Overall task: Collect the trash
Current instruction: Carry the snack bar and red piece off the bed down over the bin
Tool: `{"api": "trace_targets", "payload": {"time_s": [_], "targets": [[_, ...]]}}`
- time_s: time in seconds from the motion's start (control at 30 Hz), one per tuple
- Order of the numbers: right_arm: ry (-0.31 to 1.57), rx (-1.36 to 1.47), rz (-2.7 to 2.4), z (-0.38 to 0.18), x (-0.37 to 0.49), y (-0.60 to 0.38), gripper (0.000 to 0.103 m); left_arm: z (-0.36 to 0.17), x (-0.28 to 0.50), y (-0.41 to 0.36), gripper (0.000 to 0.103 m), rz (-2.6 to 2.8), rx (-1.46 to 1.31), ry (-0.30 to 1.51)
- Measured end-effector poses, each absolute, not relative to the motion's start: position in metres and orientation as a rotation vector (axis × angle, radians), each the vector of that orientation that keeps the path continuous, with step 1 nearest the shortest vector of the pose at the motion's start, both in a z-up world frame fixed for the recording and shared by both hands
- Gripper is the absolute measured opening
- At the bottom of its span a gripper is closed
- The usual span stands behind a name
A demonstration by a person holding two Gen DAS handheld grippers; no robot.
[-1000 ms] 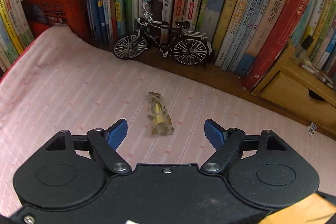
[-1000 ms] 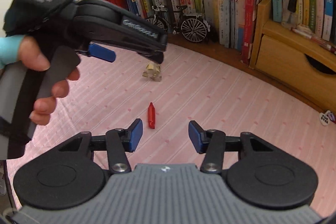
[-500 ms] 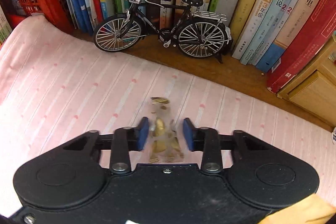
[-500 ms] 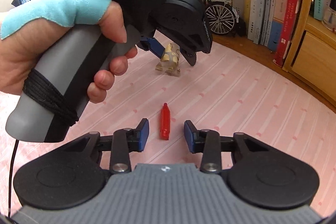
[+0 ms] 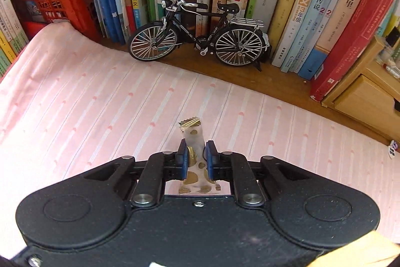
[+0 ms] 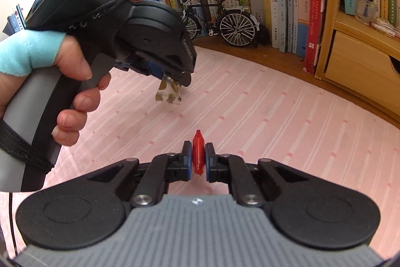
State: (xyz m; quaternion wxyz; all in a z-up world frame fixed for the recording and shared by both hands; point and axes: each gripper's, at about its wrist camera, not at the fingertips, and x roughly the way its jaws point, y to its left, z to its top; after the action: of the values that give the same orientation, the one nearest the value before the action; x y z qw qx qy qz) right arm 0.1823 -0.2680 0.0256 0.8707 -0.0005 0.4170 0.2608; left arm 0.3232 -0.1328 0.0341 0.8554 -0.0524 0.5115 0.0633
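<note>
The left gripper (image 5: pixel 196 158) has its blue pads pressed against a clear wrapper (image 5: pixel 193 142) printed with gold spots, the jaws narrow and clamped on its middle, so that one serrated end sticks out past the fingertips and the other end shows behind them. From the right wrist view, the same wrapper hangs from the left gripper above the pink striped cloth (image 6: pixel 275 116), apart from its surface, with a faint shadow beneath it. A hand (image 6: pixel 70 81) with a light blue sleeve at the wrist wraps around that gripper's grey handle. The right gripper (image 6: pixel 198 160) has its jaws drawn close together on a small red piece of trash (image 6: pixel 198 152), pointed at its far end, which sits upright between the blue pads with its tip reaching just past them. Whether the red piece is touching the cloth cannot be told. At the back, a black model bicycle (image 5: pixel 197 39) stands on a wooden ledge in front of a row of books (image 5: pixel 300 4), with a red crate (image 5: pixel 55 6) to the left and a wooden drawer unit (image 5: pixel 367 96) to the right.
</note>
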Motion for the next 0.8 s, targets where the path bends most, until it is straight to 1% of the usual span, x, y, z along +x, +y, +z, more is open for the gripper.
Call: {"api": "trace_targets", "payload": {"time_s": [0.4,0.57,0.8], "targets": [[0.856,0.091,0.475,0.068,0.142,-0.301,0.014,0.096,0.232,-0.143,0.013,0.143,-0.063,1.05],[0.821,0.078,0.472,0.094,0.116,-0.317,0.014,0.136,0.17,-0.152,0.013,0.117,0.04,1.024],[0.771,0.085,0.453,0.135,0.063,-0.326,0.014,0.191,0.079,-0.153,0.013,0.093,0.007,0.958]]}}
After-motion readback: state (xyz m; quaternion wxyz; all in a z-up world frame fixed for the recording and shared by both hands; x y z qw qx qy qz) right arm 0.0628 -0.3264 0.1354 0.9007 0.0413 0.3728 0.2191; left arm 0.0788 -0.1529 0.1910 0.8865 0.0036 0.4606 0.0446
